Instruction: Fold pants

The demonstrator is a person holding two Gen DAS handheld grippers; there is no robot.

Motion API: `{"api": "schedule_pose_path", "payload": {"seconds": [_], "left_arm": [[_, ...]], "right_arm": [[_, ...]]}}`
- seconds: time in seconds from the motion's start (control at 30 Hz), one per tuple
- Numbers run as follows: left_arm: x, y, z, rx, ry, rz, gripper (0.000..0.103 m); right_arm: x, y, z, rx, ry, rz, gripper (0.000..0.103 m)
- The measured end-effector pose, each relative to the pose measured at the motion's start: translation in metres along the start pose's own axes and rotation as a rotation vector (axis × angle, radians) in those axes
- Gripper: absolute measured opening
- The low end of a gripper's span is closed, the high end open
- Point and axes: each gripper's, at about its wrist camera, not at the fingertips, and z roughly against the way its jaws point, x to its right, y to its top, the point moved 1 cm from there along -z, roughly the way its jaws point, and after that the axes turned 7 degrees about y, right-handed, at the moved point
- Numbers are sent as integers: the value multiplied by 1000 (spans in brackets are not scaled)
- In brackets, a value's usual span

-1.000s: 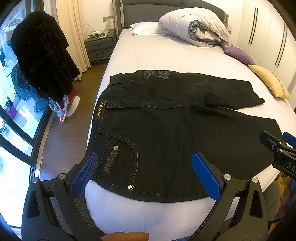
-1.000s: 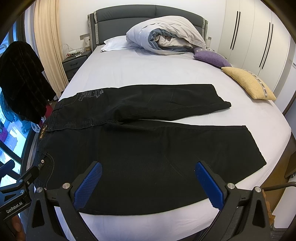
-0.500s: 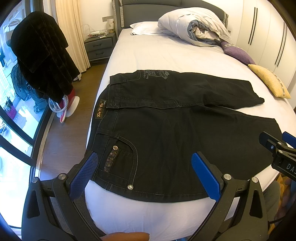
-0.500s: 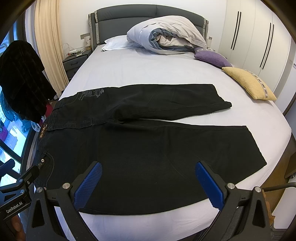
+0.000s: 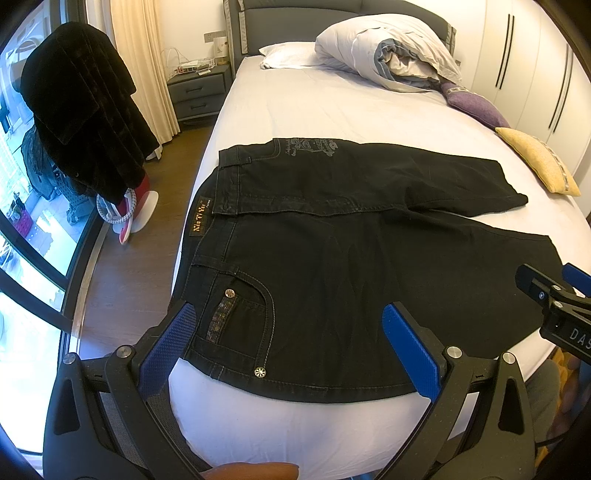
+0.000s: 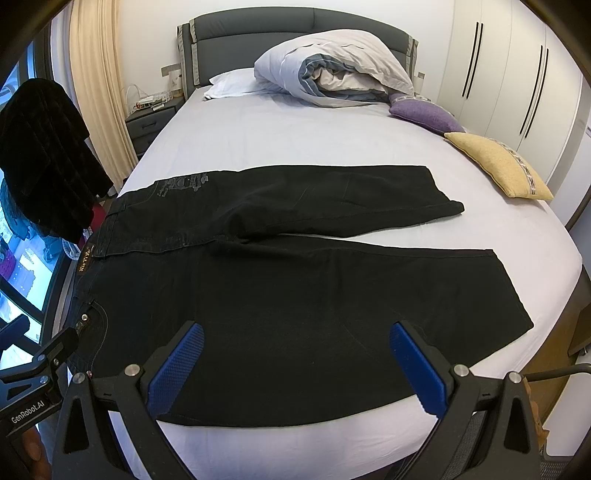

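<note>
Left tongs [image 5: 293,347]: blue-padded fingers spread wide, nothing pinched; held above the near edge of the bed, over the waist end of the pants. Right tongs [image 6: 295,365]: likewise spread wide and empty, held over the near leg of the pants.

Black denim pants [image 6: 280,288] are laid flat across the foot of the bed, waistband at the left, hems at the right. The two legs are parted in a narrow V; the far leg is seen to end short of the near one. A studded front pocket [image 5: 240,317] and a tan waistband label [image 5: 201,218] are noted at the waist end.

Surface: a wide bed with pale lilac-white sheet [image 6: 295,140], smooth. At the head, a bundled white-and-grey duvet [image 6: 336,70] and a white pillow [image 6: 236,83] are seen against a dark grey upholstered headboard [image 6: 258,29]. A purple cushion [image 6: 424,114] and a yellow cushion [image 6: 495,162] lie along the right edge.

Room: white wardrobe doors with dark handles [image 6: 517,74] at right; grey bedside cabinet [image 5: 197,94], cream curtain [image 5: 140,55], a hanging black fleecy garment [image 5: 81,122] and a large window [image 5: 22,295] at left. Brown wood floor [image 5: 140,258].
</note>
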Motion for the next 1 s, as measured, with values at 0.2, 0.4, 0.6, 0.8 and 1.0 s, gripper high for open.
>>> {"api": "schedule_pose_path", "payload": {"seconds": [0.2,0.4,0.6,0.8,1.0], "left_arm": [[0,0,0,0,1,0,103],[0,0,0,0,0,0,103],[1,-1,0,-2,0,0,103],[1,-1,0,-2,0,0,103],[1,-1,0,-3,0,0,103]], "right_arm": [[0,0,0,-1,-1,0,103],[-1,0,-1,-2,0,0,103],[-2,-2,-3,-4,0,0,103],[-2,-1,-3,-5,0,0,103],[-2,-1,-3,-5,0,0,103]]}}
